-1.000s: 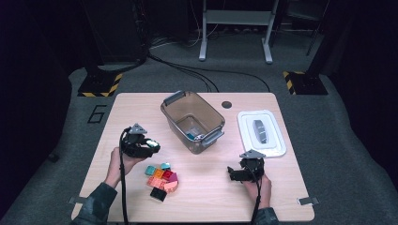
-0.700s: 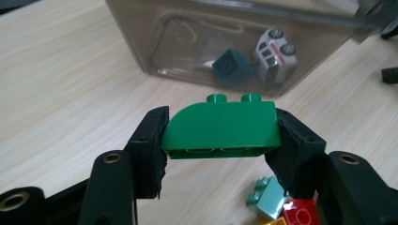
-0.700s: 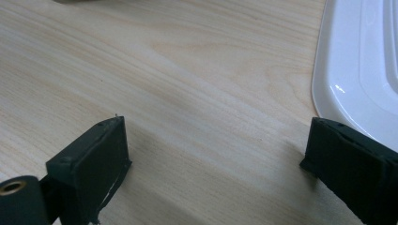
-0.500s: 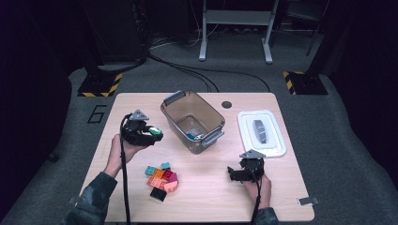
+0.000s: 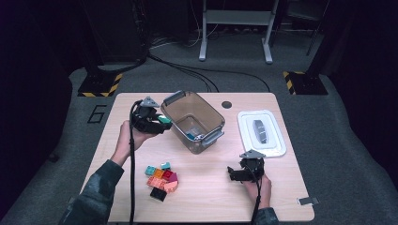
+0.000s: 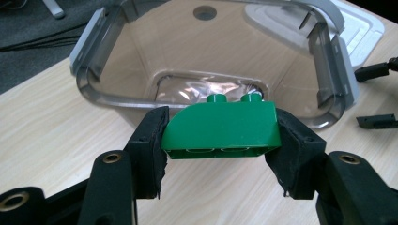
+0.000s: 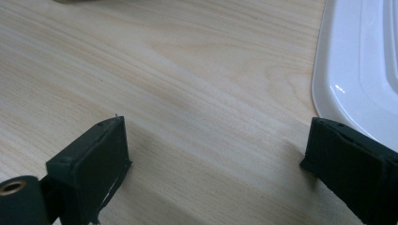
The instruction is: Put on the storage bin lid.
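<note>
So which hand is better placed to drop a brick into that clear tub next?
Left. The left gripper already clamps the green brick at the clear tub rim; the right gripper rests open, empty, near the white lid.

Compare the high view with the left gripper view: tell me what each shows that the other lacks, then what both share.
High view alone: the pile of coloured bricks on the table, the right gripper resting open near the white lid's near edge, and both forearms.

Left gripper view alone: the green brick's two studs and hollow underside, clamped end to end between the left gripper's black pads.

Both: the clear bin just ahead of the green brick, the white lid, and the wooden tabletop.
</note>
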